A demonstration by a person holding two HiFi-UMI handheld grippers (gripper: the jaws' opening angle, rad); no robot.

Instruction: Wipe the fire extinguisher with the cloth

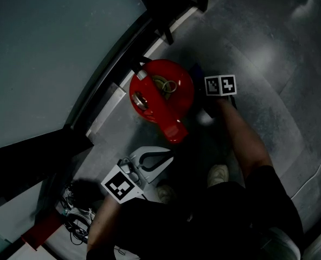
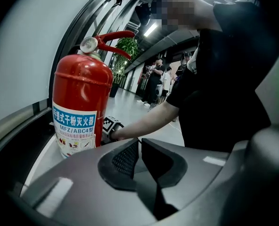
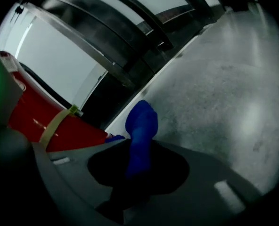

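Grey floor (image 1: 269,80) by a glass wall (image 1: 46,53): right gripper (image 3: 137,149) fingers clamp the cloth (image 3: 142,119); left gripper (image 2: 138,142) fingers (empty) touch.

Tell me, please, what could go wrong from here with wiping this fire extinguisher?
1. The fire extinguisher stands unheld: the left gripper is shut, empty and apart from it, so a hard wipe might tip it.
2. The right gripper pinches only a bunched part of the blue cloth, which might slip from the fingers.
3. The cloth could snag on the yellow tie on the extinguisher.
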